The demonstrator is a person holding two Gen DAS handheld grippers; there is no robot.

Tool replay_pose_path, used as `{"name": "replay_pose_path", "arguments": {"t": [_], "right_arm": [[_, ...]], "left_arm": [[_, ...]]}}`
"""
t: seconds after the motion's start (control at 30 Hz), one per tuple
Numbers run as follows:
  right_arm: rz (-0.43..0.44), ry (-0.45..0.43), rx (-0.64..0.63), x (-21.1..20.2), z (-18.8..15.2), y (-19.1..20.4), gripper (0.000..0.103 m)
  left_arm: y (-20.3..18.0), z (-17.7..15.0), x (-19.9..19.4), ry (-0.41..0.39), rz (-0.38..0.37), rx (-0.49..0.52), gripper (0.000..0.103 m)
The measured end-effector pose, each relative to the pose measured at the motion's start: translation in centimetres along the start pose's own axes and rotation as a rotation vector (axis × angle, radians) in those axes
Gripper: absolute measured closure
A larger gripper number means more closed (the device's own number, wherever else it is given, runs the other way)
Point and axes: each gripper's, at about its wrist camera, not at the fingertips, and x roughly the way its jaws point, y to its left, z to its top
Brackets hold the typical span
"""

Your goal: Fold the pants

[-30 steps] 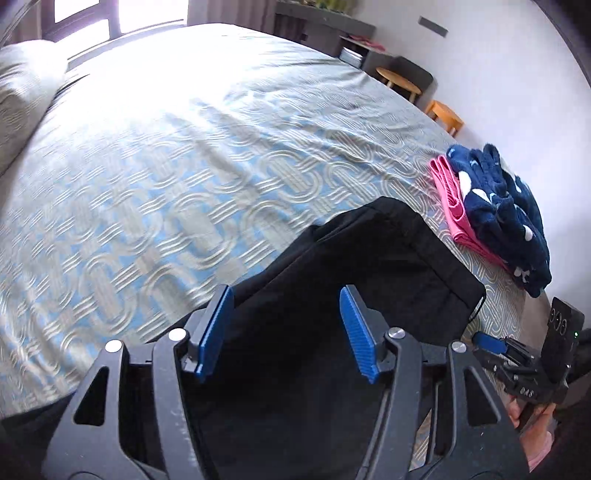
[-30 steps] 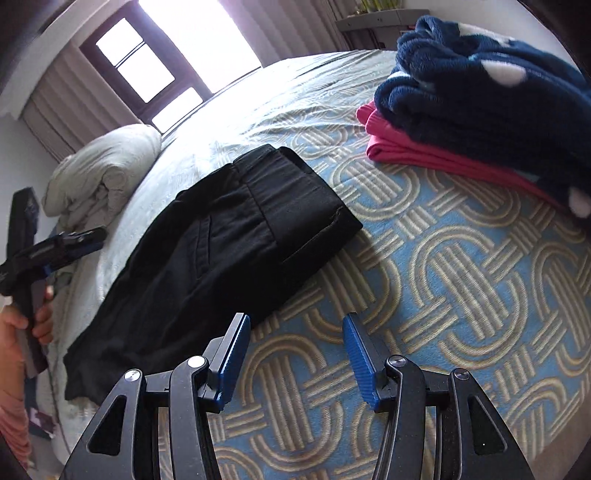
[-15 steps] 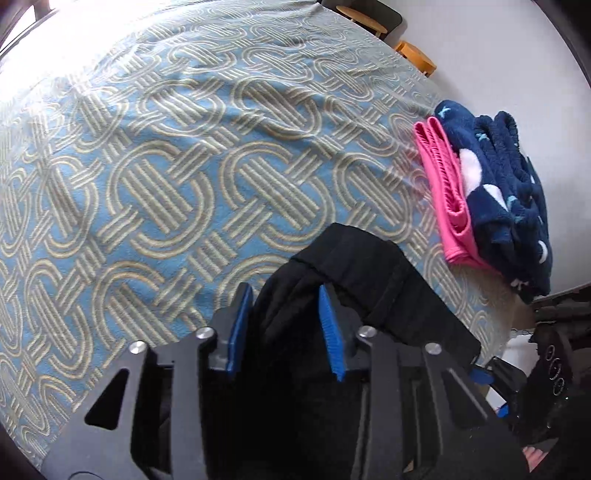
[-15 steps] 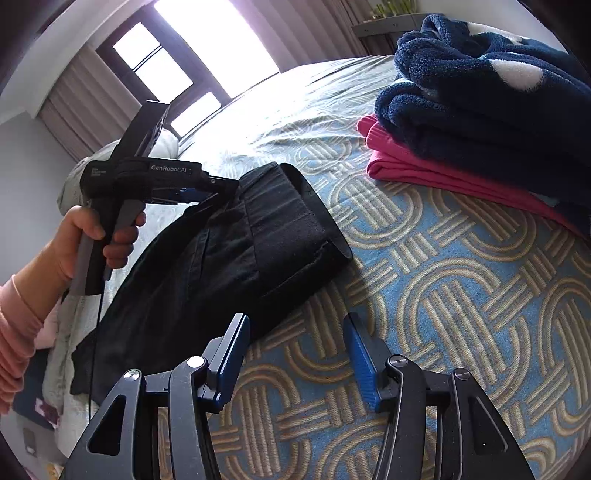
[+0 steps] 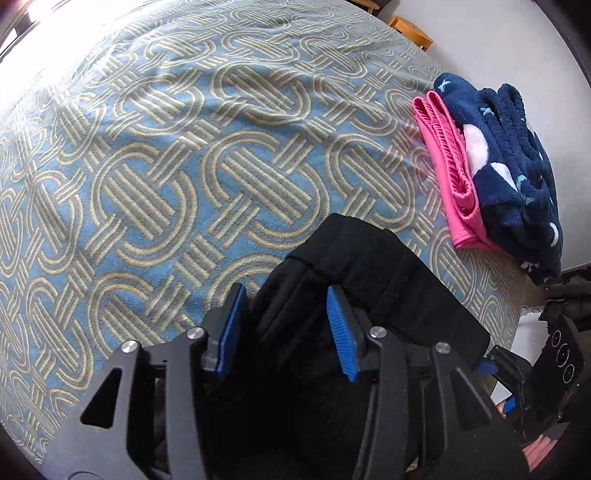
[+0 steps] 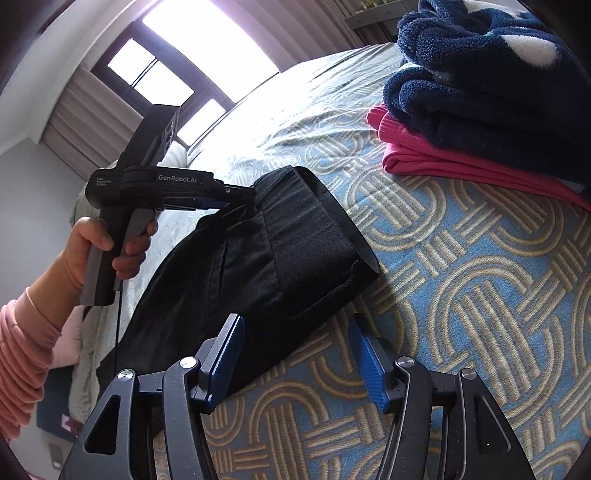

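Black pants (image 5: 388, 288) lie folded lengthwise on the patterned bedspread (image 5: 184, 184), waistband end toward the middle of the bed. My left gripper (image 5: 285, 291) points steeply down over that end. Its jaws are opening, and a raised fold of the waistband stands loosely between the blue pads (image 5: 340, 332). In the right wrist view a hand (image 6: 99, 251) holds the left gripper (image 6: 243, 201) at the far waistband corner of the pants (image 6: 288, 258). My right gripper (image 6: 295, 321) hovers at the near waistband corner, jaws opening, gripping nothing. Its left finger hangs over the pants' edge.
A folded pink garment (image 6: 443, 162) under a navy fleece (image 6: 480, 74) sits at the bed's right edge, close to the pants. Bare bedspread (image 6: 461, 295) stretches between them. A window (image 6: 166, 74) and a bunched duvet lie beyond. Wooden stools (image 5: 410, 31) stand by the wall.
My left gripper swung down onto the pants' waistband end, narrowed its jaws around a fold, then widened them again. The right jaws widened a little while that hand stayed in place.
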Motion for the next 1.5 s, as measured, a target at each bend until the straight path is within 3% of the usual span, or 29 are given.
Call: {"name": "replay_pose_path", "arguments": {"t": [0.03, 0.17, 0.23, 0.33, 0.43, 0.5, 0.57, 0.7, 0.8, 0.87, 1.03, 1.1, 1.13, 1.17, 1.2, 1.27, 1.3, 1.4, 1.47, 1.5], "right_arm": [[-0.001, -0.001, 0.011, 0.0, 0.0, 0.1, 0.041], [-0.005, -0.009, 0.057, 0.2, 0.3, 0.1, 0.038], [-0.004, -0.012, 0.071, 0.1, 0.4, 0.0, 0.039], [-0.023, -0.049, 0.067, -0.5, 0.3, -0.4, 0.073], [0.020, -0.041, 0.090, -1.0, -0.5, -1.6, 0.077], [0.005, -0.021, 0.077, -1.1, -1.2, -1.9, 0.077], [0.008, -0.017, 0.063, -1.6, -1.6, -2.1, 0.076], [-0.029, -0.021, 0.026, -2.1, -1.4, -1.8, 0.070], [-0.004, -0.018, 0.049, -1.8, -1.2, -1.8, 0.054], [0.017, -0.019, 0.064, -1.5, -0.9, -1.7, 0.045], [0.054, -0.027, 0.122, -0.3, 0.0, -1.9, 0.038], [0.086, -0.037, 0.170, 0.3, 0.4, -2.4, 0.038], [0.096, -0.041, 0.190, 0.7, 0.7, -2.6, 0.038], [0.100, -0.046, 0.201, 0.9, 1.1, -2.6, 0.038], [0.100, -0.044, 0.199, 1.2, 1.4, -2.4, 0.040], [0.073, -0.037, 0.172, 1.5, 1.7, -2.1, 0.077], [0.045, -0.032, 0.165, 1.7, 1.7, -2.1, 0.077], [0.081, -0.042, 0.187, 1.5, 1.5, -2.6, 0.082], [0.087, -0.066, 0.181, 0.9, 1.5, -2.4, 0.084], [0.088, -0.080, 0.169, 0.5, 1.5, -2.1, 0.085]], "left_arm": [[0.0, -0.1, 0.0, -0.007, -0.002, 0.000, 0.057], [-1.5, -1.4, -1.5, -0.079, -0.036, 0.040, 0.085], [-3.1, -2.5, -2.9, -0.124, -0.052, 0.097, 0.089], [-5.8, -4.7, -4.9, -0.169, -0.107, 0.176, 0.090], [-7.9, -6.6, -6.8, -0.200, -0.125, 0.277, 0.091], [-9.0, -7.5, -7.3, -0.205, -0.124, 0.355, 0.091], [-9.4, -7.5, -7.0, -0.205, -0.048, 0.408, 0.091], [-7.4, -4.1, -4.5, -0.189, 0.079, 0.356, 0.091], [-5.4, -1.2, -2.7, -0.148, 0.169, 0.305, 0.090], [-4.5, 0.3, -1.6, -0.100, 0.178, 0.273, 0.090], [-4.7, 1.0, -1.4, -0.090, 0.127, 0.296, 0.090], [-4.6, 0.9, -1.3, -0.077, 0.096, 0.306, 0.082], [-4.4, 0.9, -1.3, -0.067, 0.079, 0.300, 0.063], [-4.0, 0.9, -1.2, -0.036, 0.035, 0.285, 0.032], [-4.1, 0.5, -1.0, -0.007, 0.003, 0.273, 0.022], [-4.7, -0.5, -0.4, 0.026, -0.012, 0.278, 0.018], [-5.1, -0.9, 0.1, 0.032, 0.030, 0.310, 0.018], [-6.6, -1.9, 1.1, 0.029, 0.088, 0.370, 0.026], [-7.6, -2.1, 0.5, -0.009, 0.085, 0.382, 0.053], [-8.1, -2.0, 0.0, -0.024, 0.080, 0.392, 0.059]]}}
